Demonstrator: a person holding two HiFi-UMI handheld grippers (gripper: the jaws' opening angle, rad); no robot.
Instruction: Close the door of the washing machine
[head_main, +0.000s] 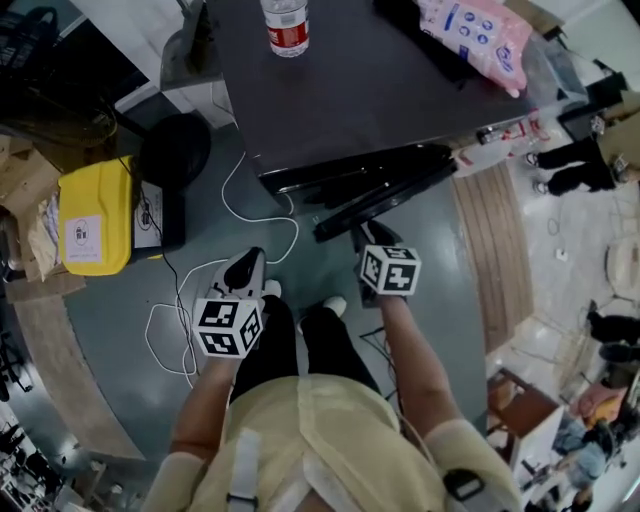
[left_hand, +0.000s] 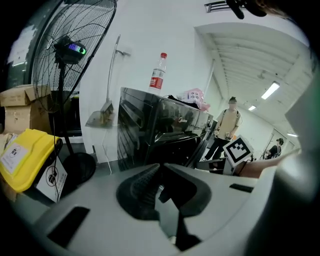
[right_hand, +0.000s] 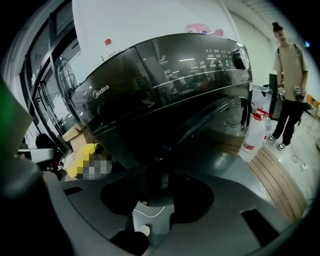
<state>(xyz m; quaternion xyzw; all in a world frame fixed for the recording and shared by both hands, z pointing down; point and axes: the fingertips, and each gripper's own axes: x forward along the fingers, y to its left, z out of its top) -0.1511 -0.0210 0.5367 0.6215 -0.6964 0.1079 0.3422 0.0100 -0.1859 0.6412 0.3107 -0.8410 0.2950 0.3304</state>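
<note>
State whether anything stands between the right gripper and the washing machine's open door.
Nothing visible does. The right gripper, its jaws open and empty, points at the open door close ahead, and no object shows between them. The white cable lies on the floor to the gripper's left, clear of that path.

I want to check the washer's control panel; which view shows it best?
The right gripper view: the control panel faces the camera, dial at its right end. The head view shows only the washing machine's top; the left gripper view sees the machine cornerwise, panel too dark to read.
</note>
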